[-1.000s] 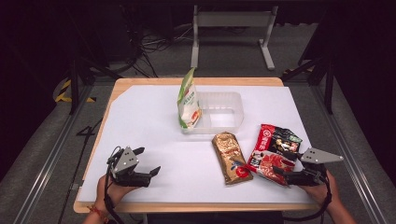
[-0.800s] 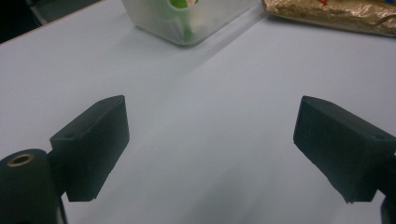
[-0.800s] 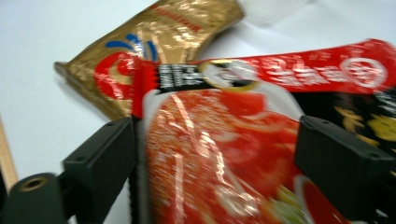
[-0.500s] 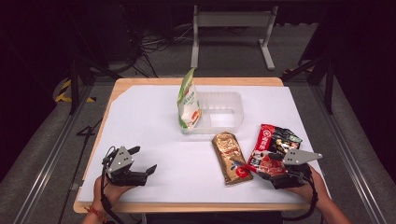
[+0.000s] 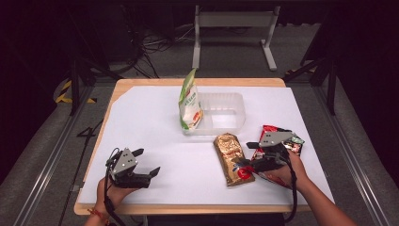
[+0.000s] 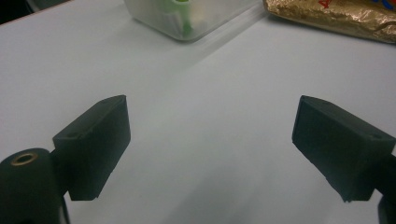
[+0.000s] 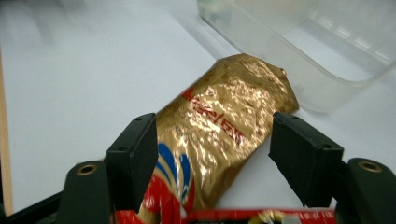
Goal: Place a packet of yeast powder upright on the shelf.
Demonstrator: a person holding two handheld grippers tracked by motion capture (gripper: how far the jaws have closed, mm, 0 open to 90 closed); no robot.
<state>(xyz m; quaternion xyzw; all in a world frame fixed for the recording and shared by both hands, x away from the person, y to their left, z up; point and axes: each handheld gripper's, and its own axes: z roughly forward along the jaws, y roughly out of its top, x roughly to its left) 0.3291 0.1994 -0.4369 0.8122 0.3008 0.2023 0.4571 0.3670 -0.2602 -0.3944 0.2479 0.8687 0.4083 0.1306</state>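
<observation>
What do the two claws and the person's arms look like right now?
Each claw, left claw and right claw, has a black body, blocky black jaws and a grey three-cornered plate on top. A black cable trails along each forearm. Brass-coloured screw holes show at the jaw bases. The forearms are bare.

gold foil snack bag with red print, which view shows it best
The right gripper view: the gold foil snack bag lies close up between that gripper's open jaws, print readable. The high view shows it whole but small, beside the clear plastic tub. The left gripper view catches one corner.
</observation>
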